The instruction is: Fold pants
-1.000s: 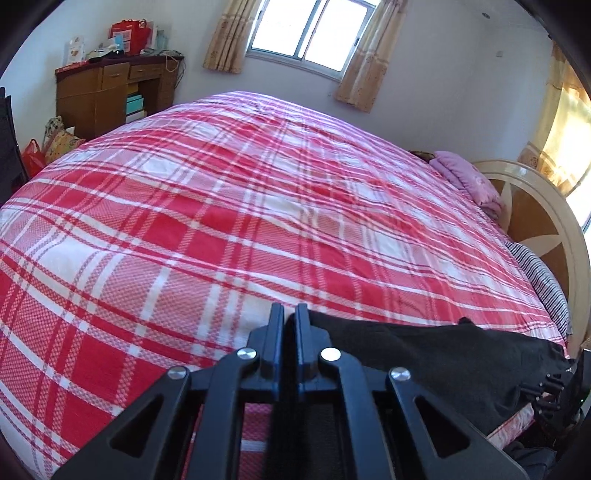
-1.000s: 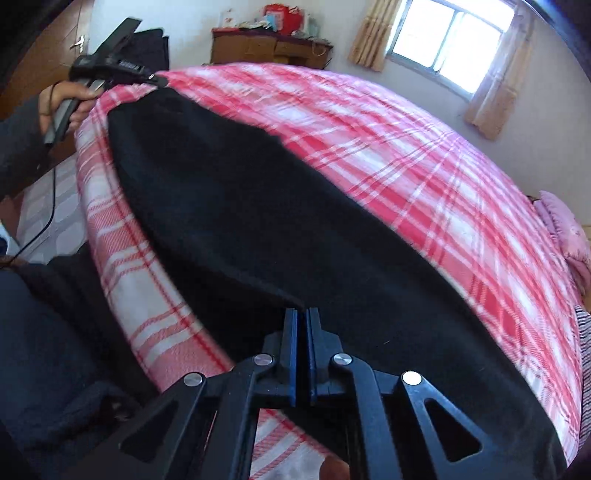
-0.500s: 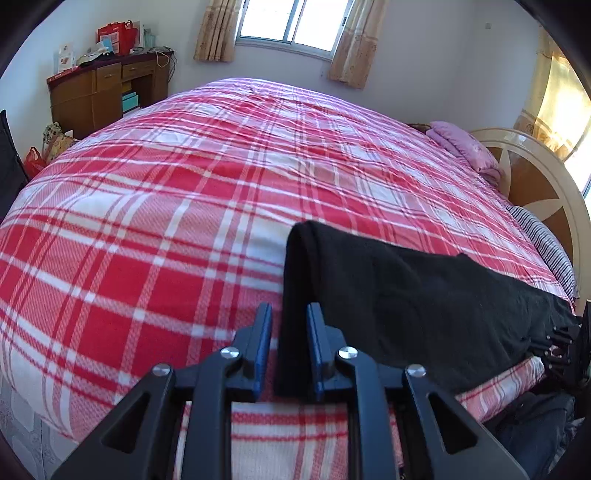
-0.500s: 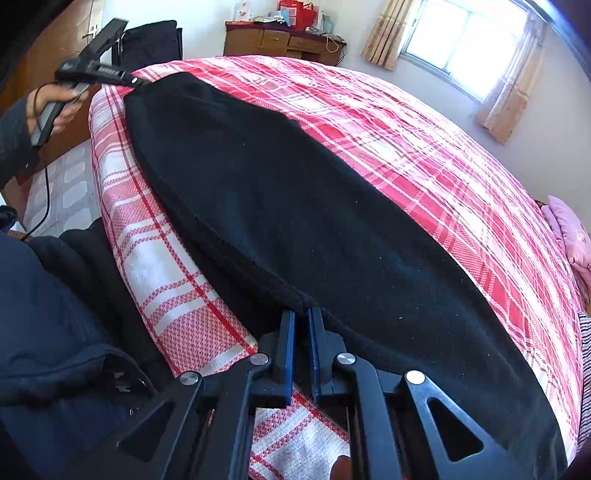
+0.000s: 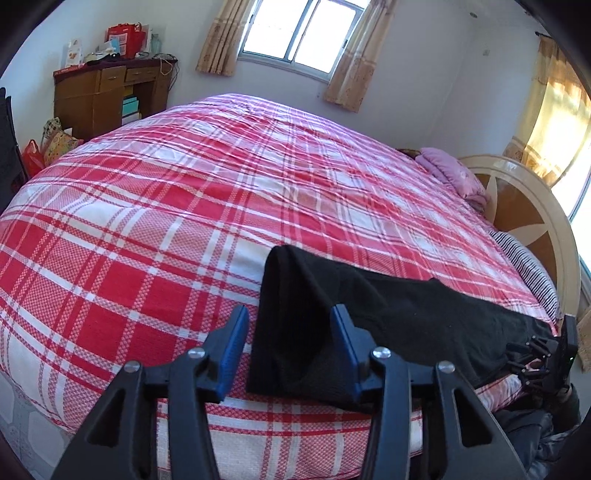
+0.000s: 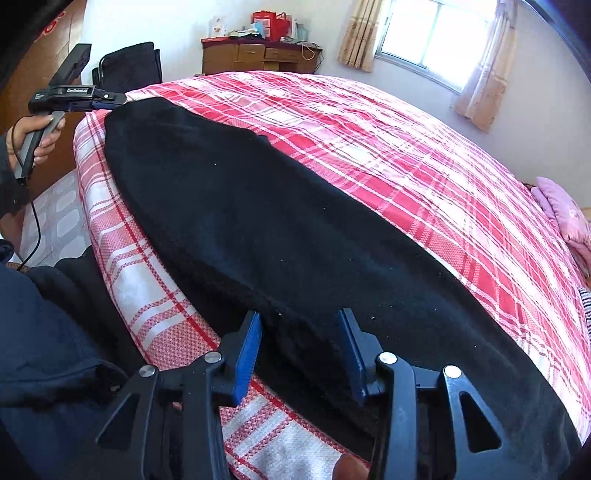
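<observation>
Black pants lie folded lengthwise along the near edge of a bed with a red and white plaid cover. My left gripper is at one end of them. Its jaws are opening, and the cloth lies loose between the blue pads. My right gripper is at the other end of the pants, its jaws also opening over the cloth's edge without pressing it. In the right wrist view a hand holds the left gripper at the far end. The right gripper shows at the left view's right edge.
A wooden desk with bags and boxes stands by the far wall under a window. A pink pillow and a round headboard are on the right. A black chair stands past the bed's corner. The person's dark clothing is close by.
Both grippers have gone from shut on the pants' ends to open. The cloth has dropped out of the pads and now rests flat on the bed.
</observation>
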A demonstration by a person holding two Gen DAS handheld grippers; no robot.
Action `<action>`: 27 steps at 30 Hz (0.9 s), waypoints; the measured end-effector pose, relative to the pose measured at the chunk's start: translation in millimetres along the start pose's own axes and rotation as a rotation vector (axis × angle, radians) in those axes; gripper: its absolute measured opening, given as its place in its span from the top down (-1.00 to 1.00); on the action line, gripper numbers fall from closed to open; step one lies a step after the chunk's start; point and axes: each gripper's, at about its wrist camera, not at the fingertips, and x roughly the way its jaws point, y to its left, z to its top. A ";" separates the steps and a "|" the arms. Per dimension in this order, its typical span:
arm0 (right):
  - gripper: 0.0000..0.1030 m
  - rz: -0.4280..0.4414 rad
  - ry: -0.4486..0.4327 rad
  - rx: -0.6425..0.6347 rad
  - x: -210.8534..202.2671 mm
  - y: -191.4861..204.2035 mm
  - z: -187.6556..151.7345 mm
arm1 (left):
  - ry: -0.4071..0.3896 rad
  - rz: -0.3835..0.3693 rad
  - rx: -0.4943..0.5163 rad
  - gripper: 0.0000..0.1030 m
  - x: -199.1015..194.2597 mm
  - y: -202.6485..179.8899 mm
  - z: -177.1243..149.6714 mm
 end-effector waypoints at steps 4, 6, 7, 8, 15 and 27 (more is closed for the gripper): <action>0.14 -0.010 -0.006 -0.006 0.6 1.8 -0.1 | 0.012 -0.004 0.002 0.07 2.2 -0.3 -0.1; 0.14 -0.013 -0.007 -0.008 0.8 1.8 -0.6 | 0.042 0.001 0.024 0.07 10.9 -5.1 -3.7; 0.14 -0.012 -0.008 -0.008 0.8 1.6 -1.0 | 0.055 0.006 0.032 0.07 16.1 -7.6 -6.5; 0.14 -0.012 -0.008 -0.006 1.3 1.7 -1.1 | 0.064 0.008 0.037 0.07 20.0 -9.5 -8.6; 0.14 -0.013 -0.012 0.008 2.4 -0.5 -1.5 | 0.067 0.096 0.133 0.65 34.8 -27.3 -19.9; 0.14 -0.014 -0.005 0.040 6.9 -5.9 -3.4 | 0.021 0.156 0.165 0.76 23.8 -27.7 -1.7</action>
